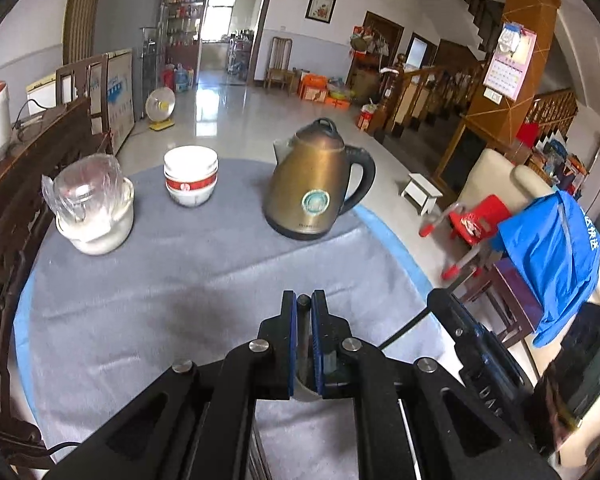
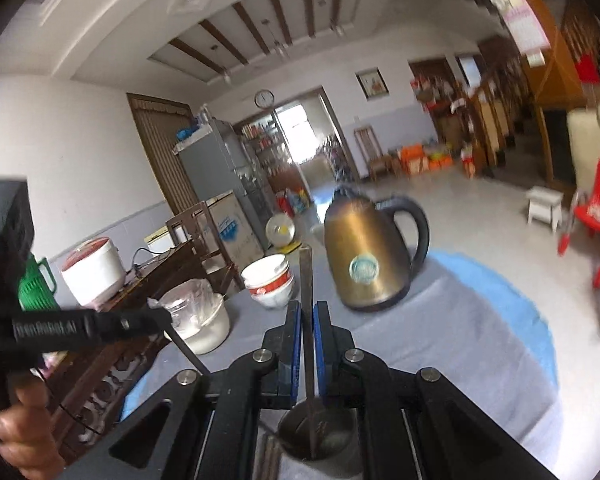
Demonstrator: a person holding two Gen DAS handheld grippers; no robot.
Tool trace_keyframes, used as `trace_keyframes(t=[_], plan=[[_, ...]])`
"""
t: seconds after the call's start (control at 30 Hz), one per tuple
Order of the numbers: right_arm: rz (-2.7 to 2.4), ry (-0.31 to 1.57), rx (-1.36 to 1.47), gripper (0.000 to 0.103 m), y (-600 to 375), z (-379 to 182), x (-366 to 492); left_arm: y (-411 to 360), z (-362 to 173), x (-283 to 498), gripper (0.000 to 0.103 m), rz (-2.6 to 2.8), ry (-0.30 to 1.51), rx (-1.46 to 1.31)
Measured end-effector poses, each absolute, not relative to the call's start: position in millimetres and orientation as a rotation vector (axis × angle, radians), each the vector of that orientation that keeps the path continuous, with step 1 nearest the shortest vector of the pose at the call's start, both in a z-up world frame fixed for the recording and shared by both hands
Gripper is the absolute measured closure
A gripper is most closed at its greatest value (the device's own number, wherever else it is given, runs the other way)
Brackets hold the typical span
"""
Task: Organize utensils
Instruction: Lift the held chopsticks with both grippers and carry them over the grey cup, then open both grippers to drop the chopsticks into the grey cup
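Your right gripper [image 2: 307, 316] is clamped tight on a slim, flat metal utensil handle [image 2: 306, 280], dull grey and straight, standing upright between the blue pads [image 2: 296, 344]. Its lower end drops into a steel cup [image 2: 316, 436] right under the gripper; what kind of utensil it is, you cannot tell. Your left gripper [image 1: 303, 304] is pinched nearly closed too, with a small dark metal tip [image 1: 302, 302] caught between its fingers, above the same cup [image 1: 306, 390]. Across the grey cloth on the counter [image 1: 160, 300] sit the bronze kettle [image 1: 314, 184], stacked white bowls [image 1: 191, 180] and a wrapped jar [image 1: 92, 208].
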State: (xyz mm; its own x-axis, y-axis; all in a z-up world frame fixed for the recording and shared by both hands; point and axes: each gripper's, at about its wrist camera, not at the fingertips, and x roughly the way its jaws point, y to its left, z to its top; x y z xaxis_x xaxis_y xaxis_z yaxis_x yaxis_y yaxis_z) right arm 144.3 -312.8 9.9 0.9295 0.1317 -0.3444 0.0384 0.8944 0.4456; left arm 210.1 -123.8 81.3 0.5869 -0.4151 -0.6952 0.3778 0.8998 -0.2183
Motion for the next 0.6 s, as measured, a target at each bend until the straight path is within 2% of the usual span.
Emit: trace_keyframes(t=[0.07,0.13,0.17,0.2,0.27,0.3,0.4,0.6], plan=[[0.058,0.393,0.516,0.093,-320.7,3.9,144.6,-123.7,78.9,205.5,0.093,-0.462,0.812,-0.03],[0.069,0.416,0.567,0.092,-326.2,-1.2,144.8,-121.4,78.5,199.1,0.074,-0.449,0.8,-0.007],[0.082,0.434,0.606,0.091,-330.6,-4.9,144.7,-120.0,77.3,196.5,0.056,-0.444,0.794,-0.001],[0.092,0.446,0.637,0.09,-334.5,-10.7,145.5,-117.2,77.1,192.9,0.046,-0.43,0.784,0.003],[0.108,0.456,0.688,0.086,-339.8,-16.8,143.4,-112.2,76.7,187.3,0.045,-0.402,0.762,0.021],[0.109,0.455,0.706,0.077,-340.8,-21.3,142.2,-109.3,76.2,183.0,0.044,-0.387,0.752,0.041],[0.103,0.416,0.737,0.027,-346.1,-25.5,128.1,-99.5,72.4,173.2,0.037,-0.32,0.737,0.099],[0.103,0.329,0.716,0.029,-351.6,-16.8,98.3,-76.3,53.2,154.8,0.032,-0.139,0.698,0.246]])
